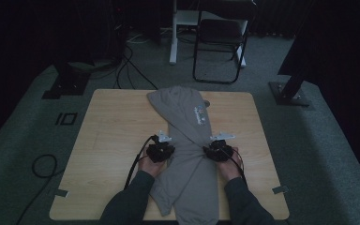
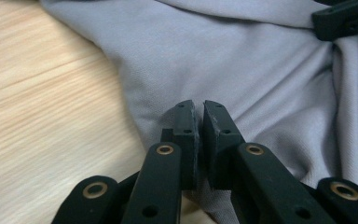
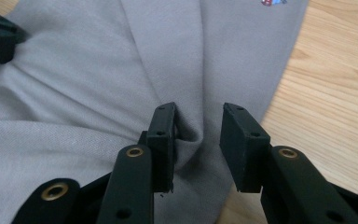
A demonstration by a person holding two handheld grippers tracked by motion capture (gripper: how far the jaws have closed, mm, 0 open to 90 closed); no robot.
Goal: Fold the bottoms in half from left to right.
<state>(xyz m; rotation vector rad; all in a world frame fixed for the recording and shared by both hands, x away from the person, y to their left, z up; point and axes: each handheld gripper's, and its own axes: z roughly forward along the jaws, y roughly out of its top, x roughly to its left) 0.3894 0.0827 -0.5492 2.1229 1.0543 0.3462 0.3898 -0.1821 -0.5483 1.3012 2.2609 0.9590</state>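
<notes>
Left claw [image 2: 199, 123] pinches creased grey garment [image 2: 242, 60].

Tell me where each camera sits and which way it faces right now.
High view: above the person's side, looking forward and down on the table and grey garment; both forearms, left gripper and right gripper show.
Left gripper view: rides that gripper, looking along its fingers, nearly closed on a fold of fabric.
Right gripper view: looks along its fingers, apart, astride a fold.
Shared: both gripper views show the garment, the tabletop and the other gripper at a top corner.
</notes>
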